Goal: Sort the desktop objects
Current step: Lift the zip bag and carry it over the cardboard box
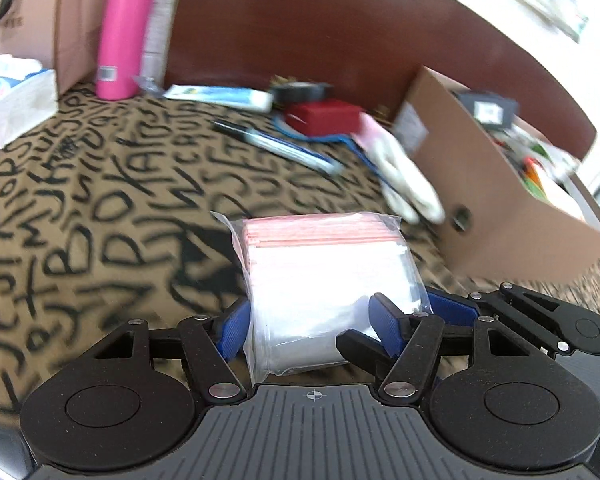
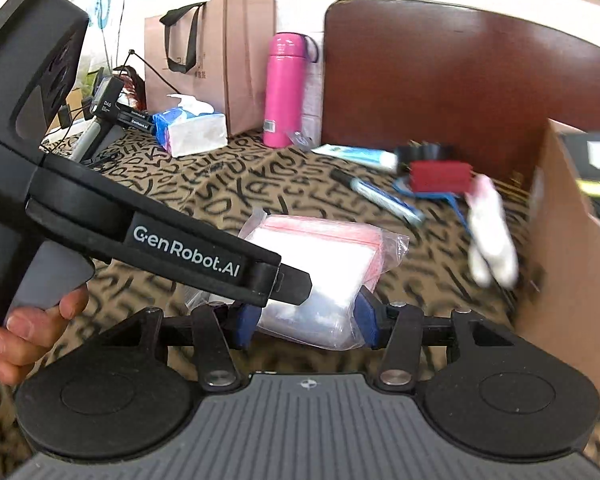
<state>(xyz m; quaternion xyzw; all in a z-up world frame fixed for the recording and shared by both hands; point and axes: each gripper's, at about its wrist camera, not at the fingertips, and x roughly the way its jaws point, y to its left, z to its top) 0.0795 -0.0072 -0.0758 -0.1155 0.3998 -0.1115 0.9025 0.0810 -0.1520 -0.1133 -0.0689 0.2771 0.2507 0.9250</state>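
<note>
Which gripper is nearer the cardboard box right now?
Right. The right gripper holds the bag pack on the side toward the cardboard box; the left gripper holds it from the far side.

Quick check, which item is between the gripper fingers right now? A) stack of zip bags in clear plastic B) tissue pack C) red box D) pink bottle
A: the stack of zip bags sits between the blue pads of both the left gripper and the right gripper; the pink bottle stands far back.
</note>
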